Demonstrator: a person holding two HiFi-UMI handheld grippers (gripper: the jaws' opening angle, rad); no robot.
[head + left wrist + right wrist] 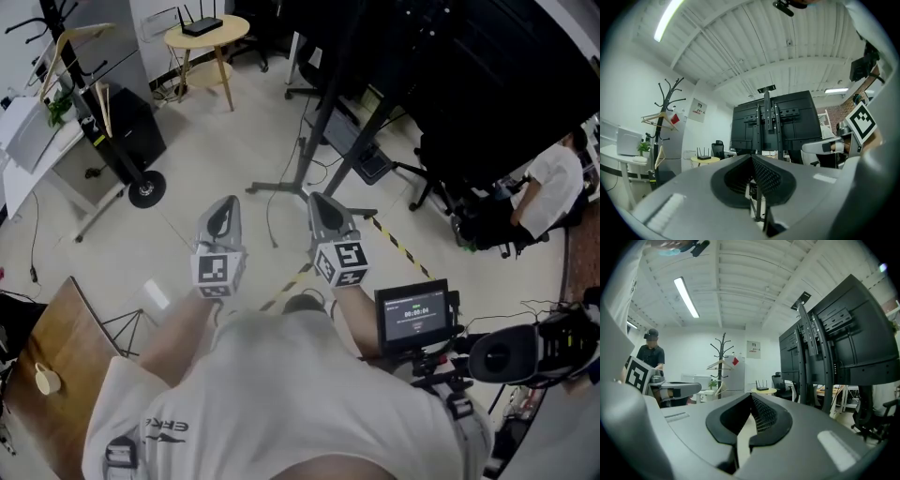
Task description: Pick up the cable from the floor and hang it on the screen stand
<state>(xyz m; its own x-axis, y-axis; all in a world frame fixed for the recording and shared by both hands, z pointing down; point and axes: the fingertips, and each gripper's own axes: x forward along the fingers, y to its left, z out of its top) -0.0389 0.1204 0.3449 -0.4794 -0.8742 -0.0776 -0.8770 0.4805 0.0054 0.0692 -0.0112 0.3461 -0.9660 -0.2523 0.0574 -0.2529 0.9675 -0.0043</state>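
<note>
pale office floor is filling the head view, and both tools are pointing out over it side by side: the left gripper point(223, 208) and the right gripper point(324, 210), each showing a cube of square markers. just ahead of them a thin dark cable point(271, 221) is lying on the floor beside the foot of the screen stand point(323, 117), so by my reading nothing is picked up yet and both the lift and the hanging are waiting. a yellow-and-black tape strip point(398, 241) is running across the floor to the right. a small monitor point(413, 314) is glowing with digits too small to read. over to the left gripper view: the left gripper point(752, 158) is showing its jaws pressed together with nothing between them, the stand's black back panel looming beyond, and a wall sign point(698, 109) is staying unreadable. now the right gripper view: the right gripper point(751, 397) is likewise closed and empty, the stand rising on the right.
</note>
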